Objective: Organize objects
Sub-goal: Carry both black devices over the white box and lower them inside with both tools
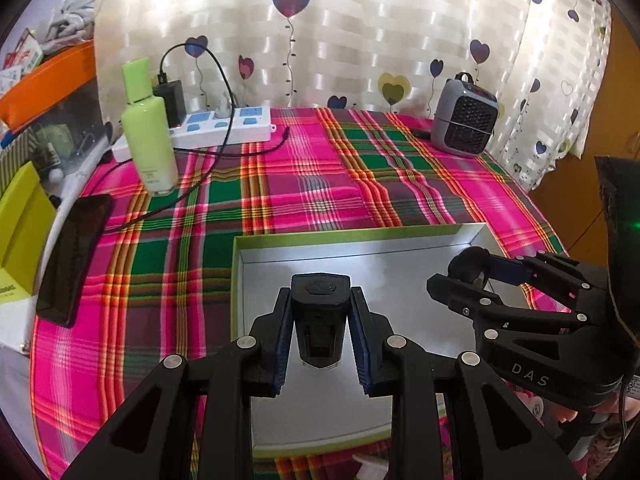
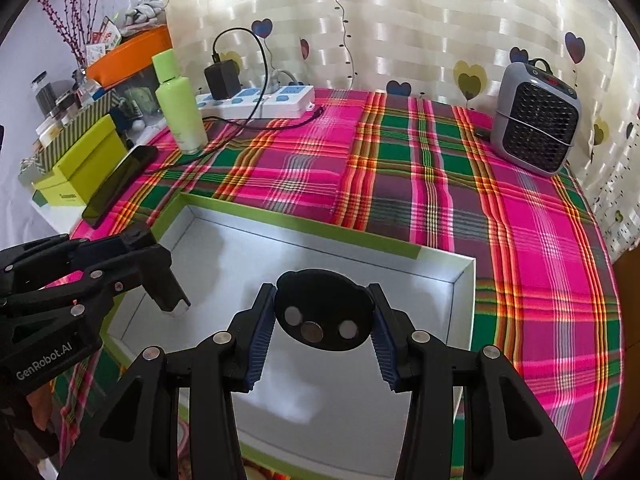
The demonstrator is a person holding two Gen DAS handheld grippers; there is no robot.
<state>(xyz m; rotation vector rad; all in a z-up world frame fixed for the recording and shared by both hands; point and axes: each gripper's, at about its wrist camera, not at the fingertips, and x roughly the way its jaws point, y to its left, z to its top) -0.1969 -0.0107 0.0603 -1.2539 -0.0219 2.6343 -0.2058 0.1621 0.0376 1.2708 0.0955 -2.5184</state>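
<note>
I am holding two tools over an open box (image 1: 400, 236) that is lying on the plaid cloth (image 1: 304, 184) of the counter. My left tool (image 1: 320, 330) is gripping a small black gadget (image 1: 319, 312) between its blue pads (image 1: 282, 344), its jaws drawn narrow around it; the gadget is hanging above the box's pale floor, near the box's 7 o'clock corner in the left wrist view. My right tool (image 2: 322, 322) is clasping a black disc (image 2: 324, 312) at a middling width, the disc's face showing three round metal spots, and it too is hanging over the box floor, toward the 5 o'clock side in the right wrist view. In that view the left tool is coming in from 9 o'clock with the gadget pointing down into the box.

Around the cloth, a green bottle (image 1: 148, 128) is standing upright at 10 o'clock from the box, just in front of a white power strip (image 1: 224, 126) with a black charger (image 1: 170, 102) plugged in and its cable (image 1: 224, 120) trailing over the cloth. A dark phone (image 1: 76, 256) is lying at 9 o'clock near the counter's edge, beside a lime carton (image 1: 22, 232). A grey heater (image 1: 466, 118) is sitting at 1 o'clock, against the heart-print curtain (image 1: 360, 32).
</note>
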